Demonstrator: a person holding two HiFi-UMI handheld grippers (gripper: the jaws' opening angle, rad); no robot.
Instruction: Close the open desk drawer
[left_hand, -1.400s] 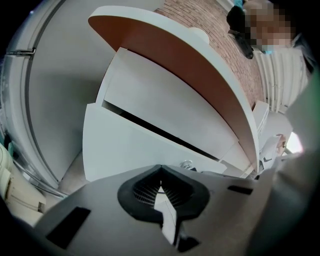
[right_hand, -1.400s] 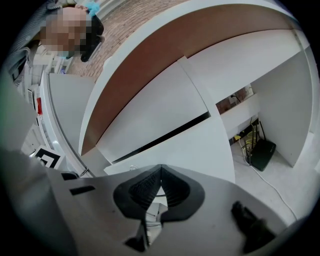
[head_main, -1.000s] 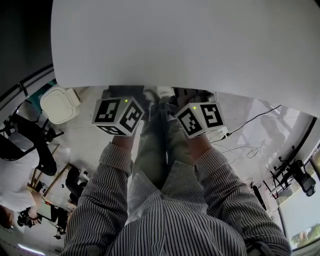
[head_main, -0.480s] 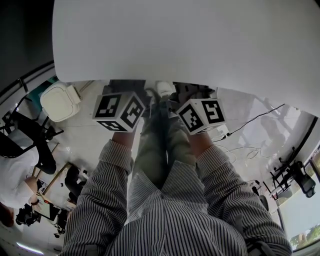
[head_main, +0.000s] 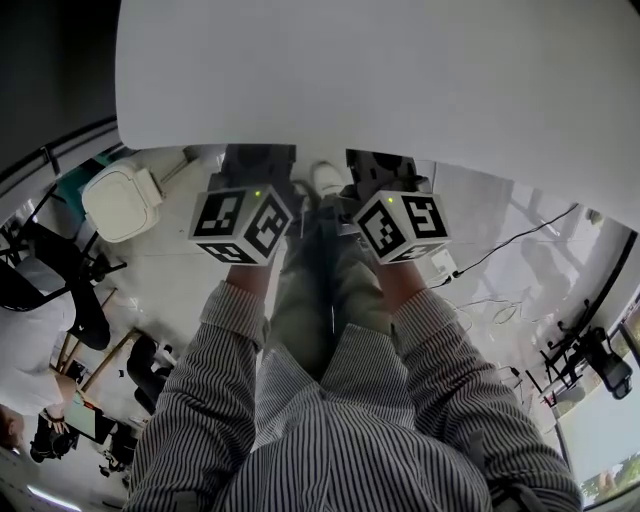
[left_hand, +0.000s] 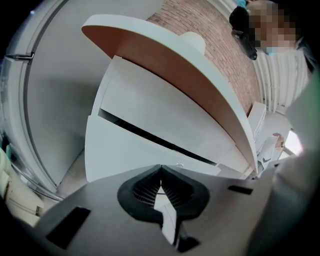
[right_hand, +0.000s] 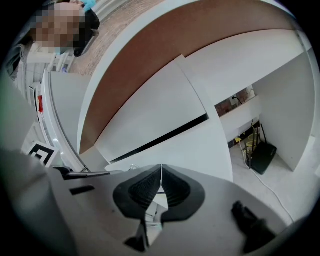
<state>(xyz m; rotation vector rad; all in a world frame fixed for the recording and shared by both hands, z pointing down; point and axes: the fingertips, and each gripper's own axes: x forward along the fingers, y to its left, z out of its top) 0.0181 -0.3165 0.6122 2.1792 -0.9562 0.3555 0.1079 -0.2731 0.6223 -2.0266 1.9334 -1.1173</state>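
Observation:
White drawer fronts (left_hand: 150, 112) stand stacked under the desk's white top (head_main: 380, 70), with a dark slit (left_hand: 155, 141) between an upper and a lower front. The right gripper view shows the same fronts (right_hand: 165, 115) and slit. Whether a front stands out I cannot tell. My left gripper (left_hand: 160, 172) points at the lower front (left_hand: 125, 155), its jaws shut and empty. My right gripper (right_hand: 161, 172) is also shut on nothing and faces the lower front (right_hand: 200, 150). In the head view both marker cubes (head_main: 240, 226) (head_main: 403, 227) hover just below the desk's near edge, over the person's lap; the fingertips are hidden there.
A white lidded bin (head_main: 120, 202) stands on the floor at left. A cable (head_main: 510, 240) and a white power strip (head_main: 441, 265) lie at right. A black router (right_hand: 262, 156) sits in the knee space beside the drawers. Chairs (head_main: 60, 280) stand at far left.
The desk's near edge has shifted up in the head view, so more of both grippers' dark bodies shows below it. The cubes have barely moved. Jaws cannot be compared.

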